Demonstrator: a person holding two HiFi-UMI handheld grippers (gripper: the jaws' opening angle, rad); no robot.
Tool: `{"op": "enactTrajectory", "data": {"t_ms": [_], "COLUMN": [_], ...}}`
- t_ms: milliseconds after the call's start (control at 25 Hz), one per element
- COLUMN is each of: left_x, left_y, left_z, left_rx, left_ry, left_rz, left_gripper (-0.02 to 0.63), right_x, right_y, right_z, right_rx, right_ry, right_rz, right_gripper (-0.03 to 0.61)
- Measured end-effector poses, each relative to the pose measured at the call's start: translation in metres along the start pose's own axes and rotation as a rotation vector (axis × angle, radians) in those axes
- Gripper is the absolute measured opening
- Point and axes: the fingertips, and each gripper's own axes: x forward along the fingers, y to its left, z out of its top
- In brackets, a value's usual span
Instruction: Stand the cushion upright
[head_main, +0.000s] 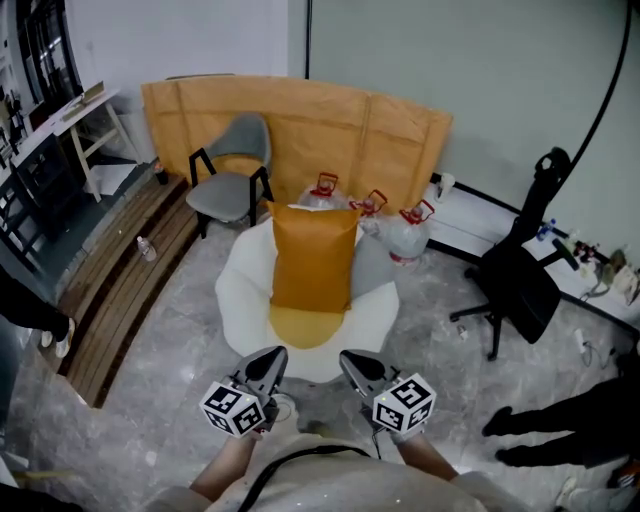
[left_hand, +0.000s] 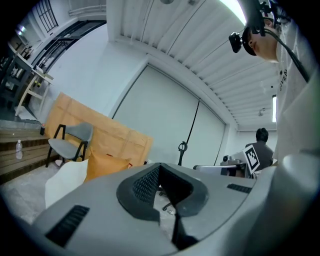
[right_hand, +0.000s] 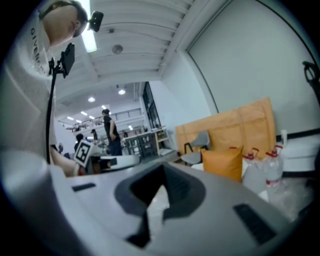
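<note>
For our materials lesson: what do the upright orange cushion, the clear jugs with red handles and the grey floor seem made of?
Orange cushion: probably woven fabric, matt; soft corners, no shine.
Clear jugs: likely plastic, translucent and glossy, with red moulded handles.
Grey floor: seemingly polished stone or marble-look tile; veined and faintly reflective.

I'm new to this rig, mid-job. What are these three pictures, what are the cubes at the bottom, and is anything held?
A person holds a two-jaw gripper in each hand, and the marker cubes are part of them. The head view looks down from the person's head, with the left gripper and right gripper at the bottom. The other two pictures come from cameras on the grippers. Both have shut jaws and hold nothing. Ahead, the orange fabric cushion stands upright on a white rounded floor seat.
</note>
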Motion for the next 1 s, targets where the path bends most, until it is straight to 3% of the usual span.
{"op": "enactTrajectory", "data": {"t_ms": [640,1000], "left_x": [0.028,0.022], "left_y": [0.005,0.023], "left_z": [0.013,-0.002], "left_rx": [0.035,0.006], "left_ry": [-0.011,0.001], "left_rz": [-0.101,-0.091], "left_gripper": [0.025,0.025], "right_x": [0.008,0.011], "right_y": [-0.001,-0.010], "right_z": [0.007,-0.007], "right_rx": [-0.010,0.037], "right_ry": [0.004,-0.016], "right_rz": [-0.049,-0.101], "right_gripper": [0.015,0.015]}}
